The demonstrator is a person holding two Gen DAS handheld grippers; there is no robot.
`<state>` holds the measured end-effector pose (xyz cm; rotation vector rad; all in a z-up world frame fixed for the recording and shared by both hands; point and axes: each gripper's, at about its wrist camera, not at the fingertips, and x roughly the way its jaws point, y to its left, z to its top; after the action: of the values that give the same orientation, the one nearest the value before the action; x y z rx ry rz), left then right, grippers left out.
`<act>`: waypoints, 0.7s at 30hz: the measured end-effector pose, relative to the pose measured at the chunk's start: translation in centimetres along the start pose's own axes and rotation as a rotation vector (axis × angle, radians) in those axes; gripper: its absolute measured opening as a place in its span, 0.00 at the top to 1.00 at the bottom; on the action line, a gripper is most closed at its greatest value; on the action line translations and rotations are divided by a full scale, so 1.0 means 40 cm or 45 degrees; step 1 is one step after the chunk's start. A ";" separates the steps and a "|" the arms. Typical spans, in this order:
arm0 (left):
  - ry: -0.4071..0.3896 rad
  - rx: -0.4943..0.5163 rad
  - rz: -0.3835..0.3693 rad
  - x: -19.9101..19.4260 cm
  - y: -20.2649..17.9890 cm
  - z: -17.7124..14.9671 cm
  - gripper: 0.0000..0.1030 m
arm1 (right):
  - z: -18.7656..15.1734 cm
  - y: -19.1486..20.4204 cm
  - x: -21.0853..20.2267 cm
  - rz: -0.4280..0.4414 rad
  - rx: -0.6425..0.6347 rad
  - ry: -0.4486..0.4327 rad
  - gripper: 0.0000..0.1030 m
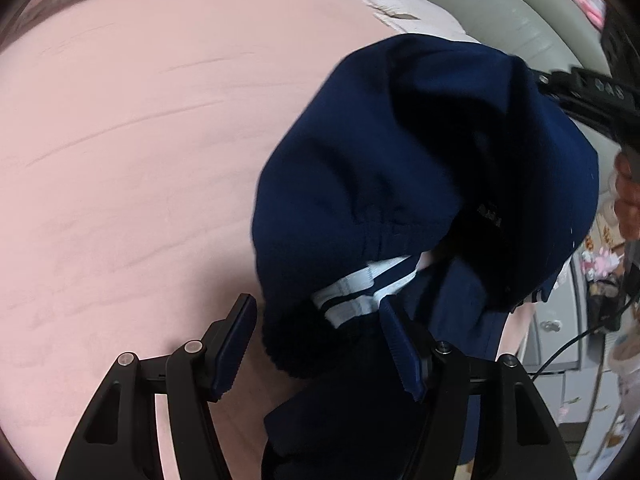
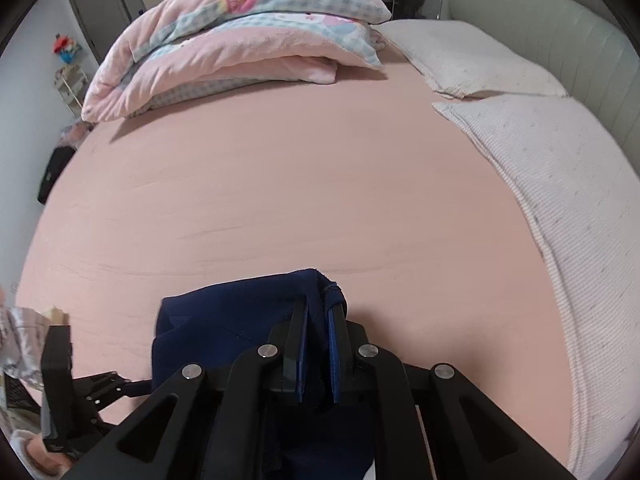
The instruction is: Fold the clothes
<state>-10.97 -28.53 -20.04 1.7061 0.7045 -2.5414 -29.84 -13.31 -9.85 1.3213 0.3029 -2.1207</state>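
Navy garment (image 1: 420, 168) bunched above pink bed (image 2: 280, 184), right gripper (image 2: 318, 344) clamped on its edge, left gripper (image 1: 320, 344) spread wide, cuff between, ungripped; folding barely started, all folds remain.

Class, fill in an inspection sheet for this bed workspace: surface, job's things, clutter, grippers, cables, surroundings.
Surface: pink bedsheet, lightly creased.
Job's things: navy garment with white stripes, bunched and lifted at one edge.
Clutter: folded quilt and two pale pillows at the far side.
Grippers: right hand-held gripper shut on the garment; left hand-held gripper open, garment hem between its pads.
Cables: black cable beside the bed.
Surroundings: padded headboard, grey cabinet.
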 end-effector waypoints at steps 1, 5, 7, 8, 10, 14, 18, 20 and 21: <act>0.001 0.011 0.023 0.002 -0.003 0.000 0.52 | 0.001 -0.002 0.005 0.005 0.007 0.006 0.93; -0.004 0.026 0.044 0.000 -0.004 0.000 0.68 | 0.004 -0.011 0.026 0.026 0.035 0.026 0.93; -0.002 0.024 0.042 -0.005 0.000 -0.001 0.68 | 0.002 -0.016 0.033 0.040 0.048 0.016 0.93; 0.000 0.022 0.039 -0.008 0.003 -0.002 0.68 | 0.002 -0.019 0.037 0.043 0.057 0.014 0.93; 0.009 0.020 0.040 -0.011 0.010 -0.003 0.68 | 0.004 -0.027 0.047 0.035 0.083 0.028 0.88; 0.009 0.010 0.036 -0.018 0.023 -0.008 0.68 | -0.003 -0.047 0.034 0.065 0.187 0.029 0.49; 0.000 0.007 0.035 -0.027 0.035 -0.012 0.68 | -0.025 -0.050 -0.020 0.114 0.222 -0.018 0.38; -0.008 0.007 0.037 -0.032 0.040 -0.013 0.71 | -0.044 -0.034 -0.052 0.125 0.190 -0.039 0.38; -0.015 0.006 0.040 -0.035 0.042 -0.013 0.73 | -0.057 -0.022 -0.067 0.119 0.156 -0.044 0.38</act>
<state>-9.52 -30.20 -19.57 1.6888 0.6662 -2.5323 -27.89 -10.49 -8.72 1.3391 0.0963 -2.1098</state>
